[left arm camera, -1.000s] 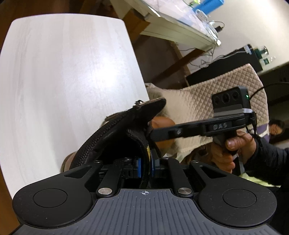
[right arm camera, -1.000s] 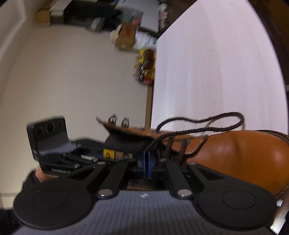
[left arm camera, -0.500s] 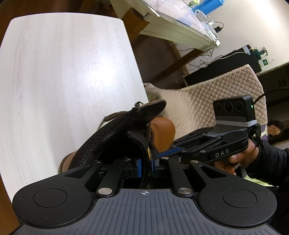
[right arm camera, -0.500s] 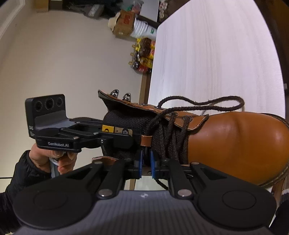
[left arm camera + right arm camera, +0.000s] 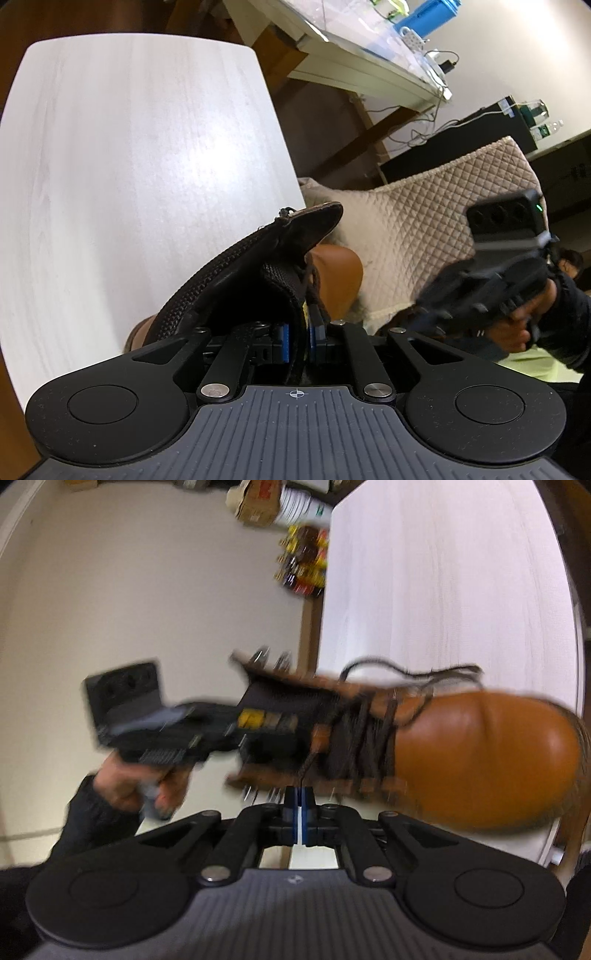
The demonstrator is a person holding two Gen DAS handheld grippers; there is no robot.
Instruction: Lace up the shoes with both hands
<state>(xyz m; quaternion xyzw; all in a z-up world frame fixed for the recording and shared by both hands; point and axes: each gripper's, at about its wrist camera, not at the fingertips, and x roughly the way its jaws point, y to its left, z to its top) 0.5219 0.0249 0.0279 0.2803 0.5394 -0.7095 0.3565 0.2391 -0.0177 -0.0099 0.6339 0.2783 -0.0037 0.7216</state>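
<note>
The tan leather boot [image 5: 480, 753] lies on its side on the pale wood-grain table [image 5: 443, 590], toe toward the right of the right wrist view and its open collar toward the left. The left gripper [image 5: 299, 336] has its blue pads closed narrowly on the boot's dark mesh tongue [image 5: 236, 280] — the padded edge runs straight down between the two fingers, and the tongue's upper flap rises above them against the table [image 5: 129, 166]. In the right wrist view the same gripper [image 5: 243, 734] reaches in from the left, held by the person's left hand [image 5: 129, 786], with its tips inside the boot's opening.

The right gripper [image 5: 299, 805] sits just below the lower row of eyelets. Its blue pads are pressed together, and a dark brown lace [image 5: 308, 768] runs from the eyelets down into the seam between them — pinched at the tips. More lace loops loosely over the top of the boot onto the table. This view is blurred, so the finer lacing cannot be read. In the left wrist view the right gripper [image 5: 439, 295] shows as a blurred dark shape in the person's right hand [image 5: 517, 325], before a quilted beige cover [image 5: 424, 221].
</note>
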